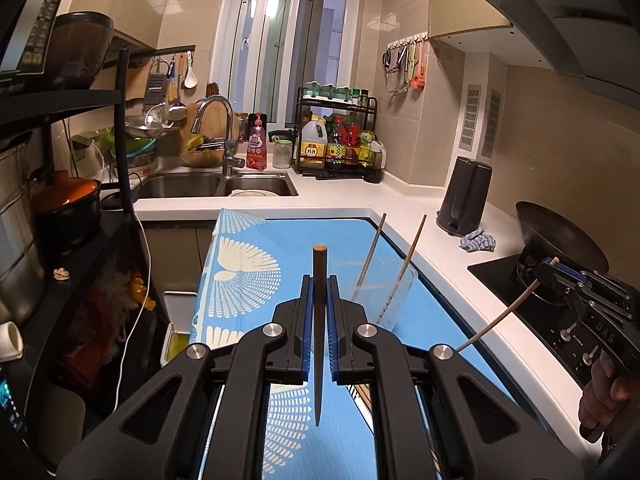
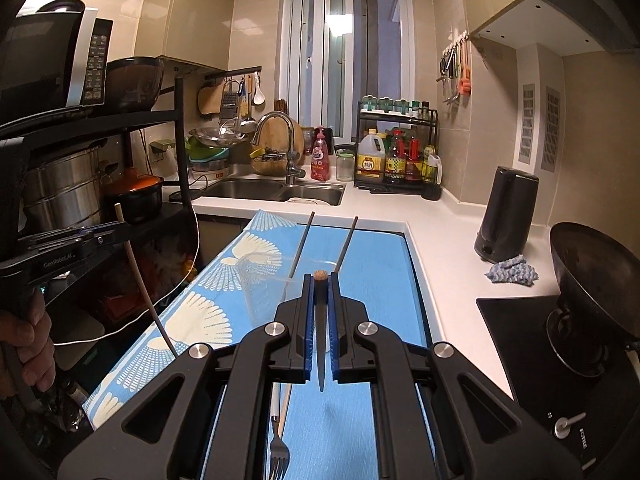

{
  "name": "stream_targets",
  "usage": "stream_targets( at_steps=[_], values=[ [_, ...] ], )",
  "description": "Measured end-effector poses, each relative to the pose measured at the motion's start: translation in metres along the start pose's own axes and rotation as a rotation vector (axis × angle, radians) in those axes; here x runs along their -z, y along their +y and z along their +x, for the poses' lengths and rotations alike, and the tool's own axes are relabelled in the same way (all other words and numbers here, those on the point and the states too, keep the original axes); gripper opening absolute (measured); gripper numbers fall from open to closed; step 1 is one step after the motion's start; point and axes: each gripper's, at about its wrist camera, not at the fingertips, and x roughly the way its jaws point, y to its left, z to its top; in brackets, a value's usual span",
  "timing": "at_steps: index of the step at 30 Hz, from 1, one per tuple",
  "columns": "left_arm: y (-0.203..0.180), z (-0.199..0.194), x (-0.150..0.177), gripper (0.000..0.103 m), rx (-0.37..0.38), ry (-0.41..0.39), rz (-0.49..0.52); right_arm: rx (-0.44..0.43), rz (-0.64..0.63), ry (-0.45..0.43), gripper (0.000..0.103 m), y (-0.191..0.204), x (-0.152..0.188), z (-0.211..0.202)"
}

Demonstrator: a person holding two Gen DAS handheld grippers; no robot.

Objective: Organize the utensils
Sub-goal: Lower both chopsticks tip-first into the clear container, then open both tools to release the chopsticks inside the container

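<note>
One blue mat (image 2: 384, 256), white counter (image 2: 448, 240), kitchen.

Warm, moderately dim indoor lighting. Ceiling lamps glare in the window (image 2: 344, 52) glass and glossy wall tiles (image 1: 132, 4). Strong fisheye curvature bends the edges; corners vignette dark. Focus is sharp throughout.

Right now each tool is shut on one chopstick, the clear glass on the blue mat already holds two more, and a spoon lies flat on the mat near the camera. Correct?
Not quite: the utensil lying on the blue mat is a fork, not a spoon, as the right wrist view shows. The rest holds: the left tool and right tool are each shut on one chopstick, and the clear glass holds two more.
</note>
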Motion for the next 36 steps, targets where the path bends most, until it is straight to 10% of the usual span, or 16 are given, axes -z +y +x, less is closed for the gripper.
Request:
stream_targets(
  at_steps=[21, 36],
  values=[
    [-0.002, 0.023, -0.109, 0.007, 0.087, -0.196, -0.005, -0.051, 0.006, -0.172, 0.007, 0.003, -0.103, 0.022],
    [-0.007, 0.136, -0.047, 0.007, 0.109, -0.108, 0.023, -0.041, 0.044, -0.054, 0.007, 0.000, -0.037, 0.117]
  ],
)
